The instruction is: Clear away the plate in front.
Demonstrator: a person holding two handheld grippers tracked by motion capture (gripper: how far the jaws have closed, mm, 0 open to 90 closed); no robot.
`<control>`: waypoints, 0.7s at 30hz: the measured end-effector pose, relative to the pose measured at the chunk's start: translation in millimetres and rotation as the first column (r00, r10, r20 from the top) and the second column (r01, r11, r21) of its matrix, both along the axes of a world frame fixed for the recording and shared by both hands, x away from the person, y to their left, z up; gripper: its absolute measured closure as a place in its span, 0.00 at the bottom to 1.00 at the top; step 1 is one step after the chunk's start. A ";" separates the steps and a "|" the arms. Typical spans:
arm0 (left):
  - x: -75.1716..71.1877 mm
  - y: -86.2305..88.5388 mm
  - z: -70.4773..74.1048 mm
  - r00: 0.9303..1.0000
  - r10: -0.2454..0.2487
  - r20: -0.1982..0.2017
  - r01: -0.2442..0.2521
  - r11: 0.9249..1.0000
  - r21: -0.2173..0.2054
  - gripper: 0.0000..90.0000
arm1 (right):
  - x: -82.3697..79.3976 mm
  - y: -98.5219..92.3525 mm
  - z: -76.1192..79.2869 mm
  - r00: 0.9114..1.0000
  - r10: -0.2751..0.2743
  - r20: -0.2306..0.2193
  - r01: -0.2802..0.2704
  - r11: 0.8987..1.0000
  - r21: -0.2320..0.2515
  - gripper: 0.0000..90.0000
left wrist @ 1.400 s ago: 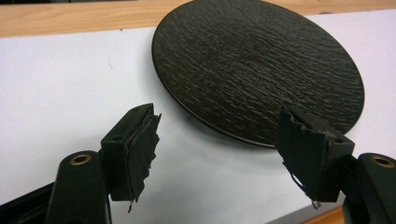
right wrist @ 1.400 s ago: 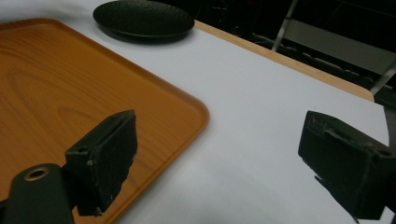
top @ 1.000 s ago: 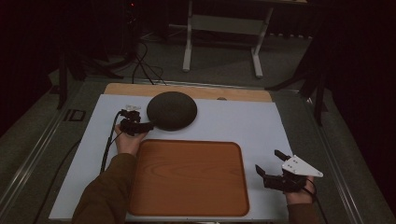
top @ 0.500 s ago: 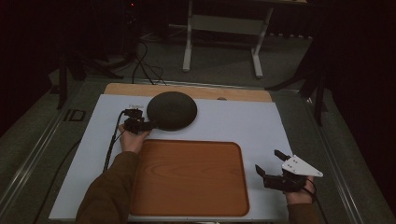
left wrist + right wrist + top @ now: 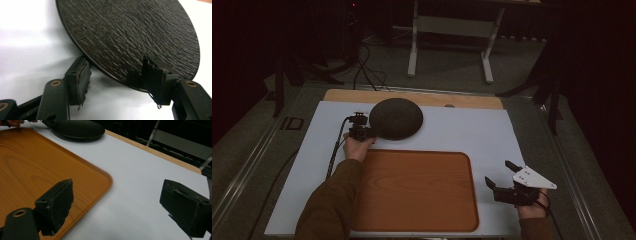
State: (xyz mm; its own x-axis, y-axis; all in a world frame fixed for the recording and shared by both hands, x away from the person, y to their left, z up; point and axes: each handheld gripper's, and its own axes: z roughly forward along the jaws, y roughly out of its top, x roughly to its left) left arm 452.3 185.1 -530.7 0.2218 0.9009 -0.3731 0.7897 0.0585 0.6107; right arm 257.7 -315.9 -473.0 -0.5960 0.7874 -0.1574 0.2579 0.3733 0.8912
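At the lower right of the high view, the right gripper [image 5: 498, 173] rests on the white tabletop [image 5: 472, 130], jaws spread wide on nothing, bare surface all round. Left of it, lower centre, lies the smooth wooden tray [image 5: 414, 190], rounded corners, raised rim. Farther up, centre left, the left gripper [image 5: 371, 132] meets the dark, rough-grained round plate [image 5: 396, 118]; its jaws have just been closing, one frayed pad [image 5: 153, 75] over the plate's thin rim, the other below. Whether they pinch it, I cannot tell.
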 end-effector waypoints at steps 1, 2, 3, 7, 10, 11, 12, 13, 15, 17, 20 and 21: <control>0.6 0.2 0.7 1.000 0.010 -0.013 -0.010 1.000 -0.004 0.46 | -0.1 0.1 0.1 1.000 0.000 -0.001 0.000 1.000 0.000 0.13; 0.6 0.2 0.7 1.000 0.010 -0.013 -0.010 1.000 -0.004 0.49 | -0.1 0.1 0.1 1.000 0.000 -0.001 0.000 1.000 0.000 0.13; 2.5 1.5 1.8 0.999 0.025 -0.038 -0.026 0.999 -0.020 0.49 | -0.1 0.1 0.1 1.000 0.001 0.000 -0.001 1.000 0.000 0.13; 5.9 6.7 2.1 0.994 0.067 -0.087 -0.074 0.994 -0.076 0.58 | 0.2 0.1 0.5 1.000 0.000 -0.001 0.000 1.000 -0.001 0.13; 7.5 10.5 1.2 0.990 0.083 -0.115 -0.097 0.987 -0.126 0.64 | 0.5 -0.1 0.6 1.000 0.000 0.000 0.000 1.000 -0.001 0.13; 7.7 12.1 1.0 0.987 0.091 -0.129 -0.109 0.983 -0.147 0.66 | 0.6 -0.1 0.5 1.000 0.000 0.000 0.000 1.000 -0.001 0.13; 7.7 13.1 1.3 0.986 0.093 -0.139 -0.115 0.981 -0.158 0.68 | 0.7 -0.1 0.4 1.000 -0.001 -0.001 0.001 1.000 -0.001 0.13; 7.6 13.1 2.1 0.986 0.093 -0.140 -0.115 0.981 -0.158 0.69 | 0.8 -0.1 0.3 1.000 -0.002 -0.002 0.002 1.000 -0.004 0.13; 6.9 13.5 3.9 0.985 0.101 -0.141 -0.124 0.978 -0.168 0.70 | 0.6 -0.3 0.1 1.000 -0.006 -0.005 0.006 1.000 -0.003 0.13; 6.0 13.6 6.1 0.985 0.109 -0.136 -0.133 0.974 -0.181 0.71 | 0.4 -0.7 0.2 1.000 -0.008 -0.004 0.008 1.000 -0.003 0.13; 4.7 14.8 7.3 0.981 0.134 -0.139 -0.167 0.951 -0.260 0.76 | 0.4 -0.7 0.4 1.000 -0.007 -0.002 0.006 1.000 -0.002 0.13; 4.6 14.6 8.3 0.982 0.136 -0.130 -0.169 0.944 -0.284 0.78 | 0.5 -0.5 0.3 1.000 -0.005 -0.002 0.005 1.000 -0.003 0.13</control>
State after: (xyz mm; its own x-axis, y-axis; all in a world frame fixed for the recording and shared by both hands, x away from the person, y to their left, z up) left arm 456.9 199.7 -522.4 0.0344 0.7682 -0.6393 0.8169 0.3469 0.4608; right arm 258.2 -316.4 -472.7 -0.5920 0.7902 -0.1586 0.2617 0.3746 0.8895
